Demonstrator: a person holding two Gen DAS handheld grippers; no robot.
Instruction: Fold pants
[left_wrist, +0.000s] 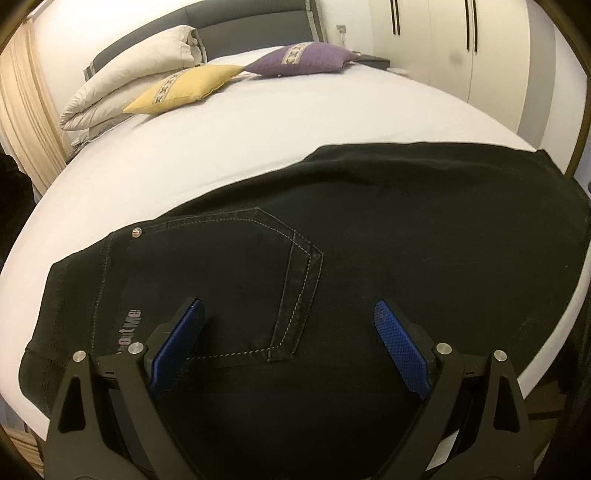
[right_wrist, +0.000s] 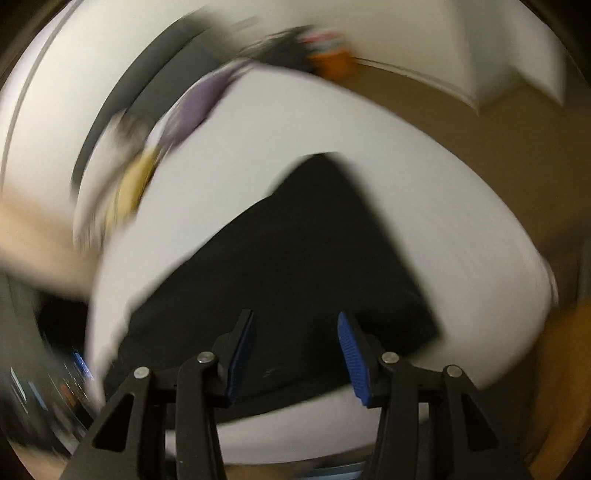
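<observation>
The black pants (left_wrist: 332, 229) lie flat along the bed's (left_wrist: 221, 155) near edge — soft, limp denim, best pinched at waistband or hem corners. Left gripper (left_wrist: 288, 325) and right gripper (right_wrist: 295, 339) both gape, empty.
</observation>
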